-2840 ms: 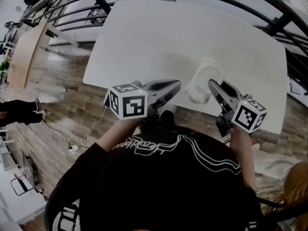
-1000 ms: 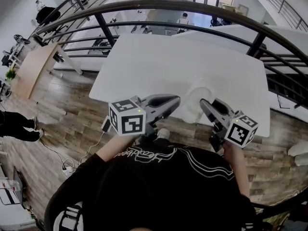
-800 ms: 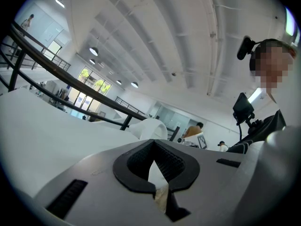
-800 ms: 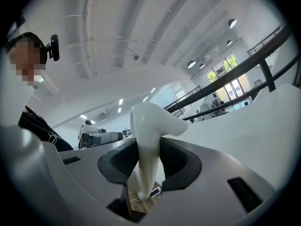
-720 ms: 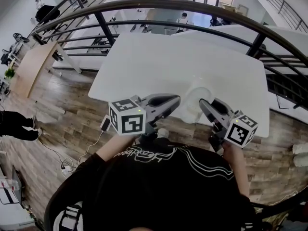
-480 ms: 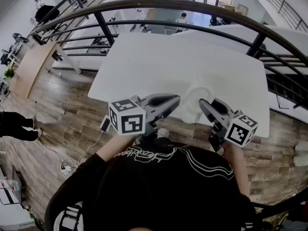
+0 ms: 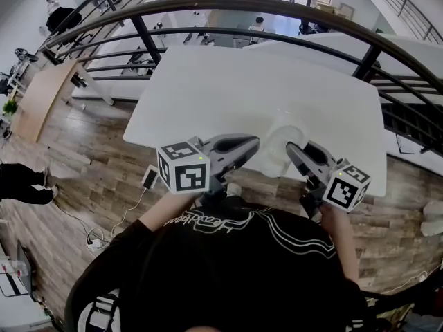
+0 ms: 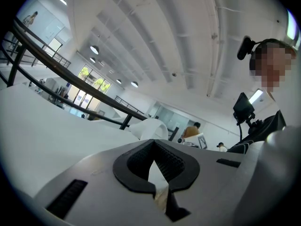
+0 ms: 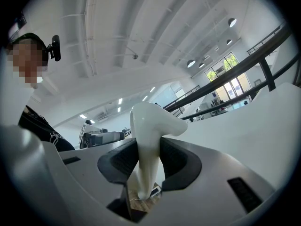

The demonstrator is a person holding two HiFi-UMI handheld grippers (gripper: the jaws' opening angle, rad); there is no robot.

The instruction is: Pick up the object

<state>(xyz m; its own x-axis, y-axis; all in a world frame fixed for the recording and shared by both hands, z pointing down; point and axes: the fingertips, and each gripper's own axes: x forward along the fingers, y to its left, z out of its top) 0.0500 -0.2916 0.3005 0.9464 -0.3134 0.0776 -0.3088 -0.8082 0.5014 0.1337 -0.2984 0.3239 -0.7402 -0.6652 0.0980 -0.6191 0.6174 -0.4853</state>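
Right gripper clamped on the narrow part of the white object, at the near edge of the table. Left gripper closed on nothing, near it. Likely to pivot or slip between the pads if tilted or jolted, being smooth, curved and broader above the grip. Then a drop past the edge onto the wooden floor.

Left gripper is held level at lower centre, jaws pressed together. Right gripper, at lower right, is clamped on the white object.
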